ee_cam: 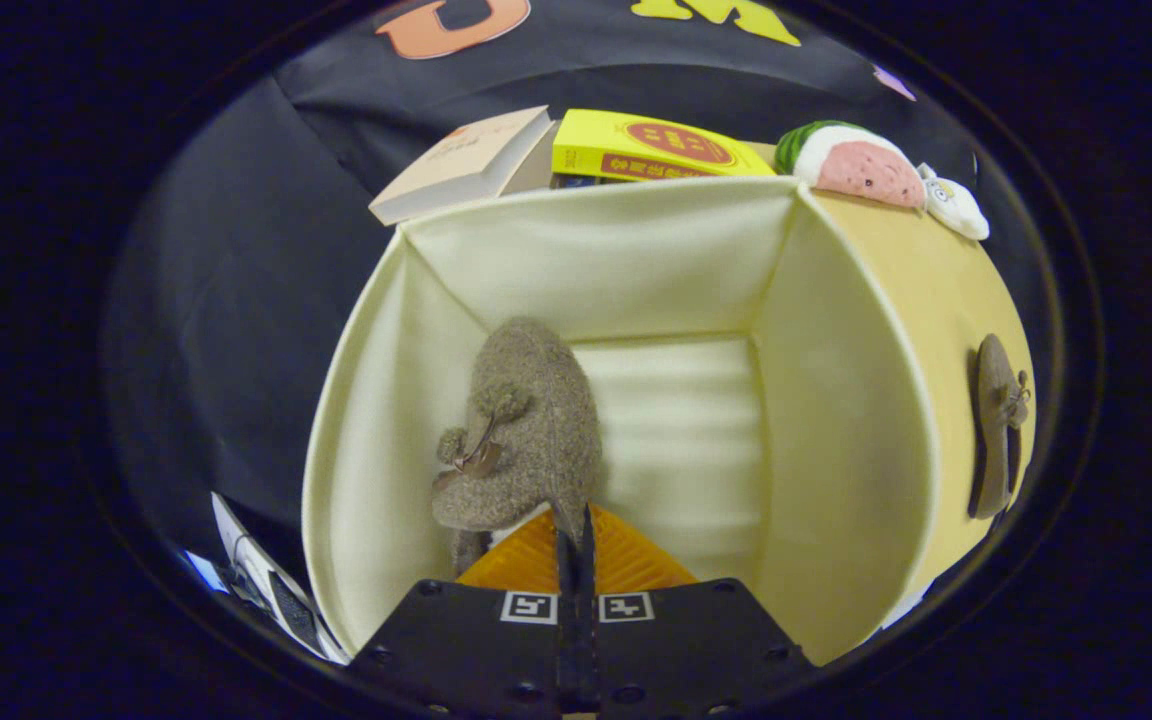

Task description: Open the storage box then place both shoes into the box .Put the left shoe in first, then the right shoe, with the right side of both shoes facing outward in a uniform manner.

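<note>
Grey-brown felted wool shoe (pixel 526 420) with pompoms hangs inside the open cream fabric storage box (pixel 366 400), near its left wall, and my gripper (pixel 576 540) is pinched tight on its heel edge. If I release early, I judge it could tip and face the wrong way. Beyond the box lie a yellow book (pixel 651 148), its print too small to read, a tan book (pixel 466 165) and a watermelon plush (pixel 851 162).

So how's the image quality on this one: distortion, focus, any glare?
Gripper view: strong fisheye bowing of the storage box walls; the grey shoe held in the gripper is sharp; even lighting, no harsh glare; soft shadow in the box's corners; surroundings dark.
</note>
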`<state>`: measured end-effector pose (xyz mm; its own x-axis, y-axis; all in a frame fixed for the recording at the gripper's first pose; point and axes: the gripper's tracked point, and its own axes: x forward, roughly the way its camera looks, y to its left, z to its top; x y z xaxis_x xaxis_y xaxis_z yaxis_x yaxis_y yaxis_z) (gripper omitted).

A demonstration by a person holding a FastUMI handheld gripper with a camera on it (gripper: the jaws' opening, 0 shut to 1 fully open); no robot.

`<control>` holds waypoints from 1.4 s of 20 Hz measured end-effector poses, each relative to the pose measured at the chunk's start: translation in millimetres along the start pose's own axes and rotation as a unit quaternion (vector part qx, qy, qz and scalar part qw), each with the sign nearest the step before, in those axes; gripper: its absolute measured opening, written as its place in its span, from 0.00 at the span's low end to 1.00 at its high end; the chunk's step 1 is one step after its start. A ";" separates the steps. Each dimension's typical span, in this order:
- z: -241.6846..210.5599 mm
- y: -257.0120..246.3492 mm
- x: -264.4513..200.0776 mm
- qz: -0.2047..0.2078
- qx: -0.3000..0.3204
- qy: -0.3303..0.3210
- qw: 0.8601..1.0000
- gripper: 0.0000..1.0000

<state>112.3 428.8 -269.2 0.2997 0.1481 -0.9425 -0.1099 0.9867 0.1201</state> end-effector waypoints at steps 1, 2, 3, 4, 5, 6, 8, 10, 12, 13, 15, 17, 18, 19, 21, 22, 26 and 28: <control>-0.4 1.0 4.4 -0.002 0.004 0.002 1.000 0.00; -0.9 1.4 6.0 -0.006 0.004 0.005 1.000 0.00; 1.8 0.4 7.9 -0.011 -0.001 0.004 1.000 0.00; 4.6 -1.0 10.6 -0.014 -0.005 0.002 1.000 0.00; 4.9 -2.5 11.8 -0.015 -0.004 0.008 1.000 0.03; 2.4 -1.1 13.1 -0.007 0.001 0.015 1.000 0.04; 10.7 1.5 12.7 0.009 0.007 0.011 1.000 0.08; 12.3 1.3 4.6 0.014 -0.011 0.001 1.000 0.17; 11.4 1.5 -7.6 0.022 -0.029 -0.006 0.999 0.35; 11.7 2.7 -15.8 0.027 -0.040 -0.012 0.999 0.45; 13.7 0.6 -36.4 0.030 -0.061 -0.027 0.997 0.58; 15.6 2.2 -62.5 0.047 -0.077 -0.042 0.995 0.72; 16.6 -0.2 -76.5 0.052 -0.086 -0.050 0.994 0.80; 17.6 -4.8 -91.1 0.055 -0.092 -0.058 0.992 0.87; 19.0 -14.5 -120.1 0.067 -0.101 -0.073 0.990 0.92; 20.2 -21.8 -134.6 0.074 -0.106 -0.080 0.988 0.96; 23.9 -73.9 -181.8 0.063 -0.124 -0.111 0.984 0.96; 20.3 -113.9 -192.1 0.044 -0.135 -0.115 0.983 0.96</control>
<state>86.4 289.3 -95.5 0.4801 0.2736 -0.8335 -0.3824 0.9204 0.0819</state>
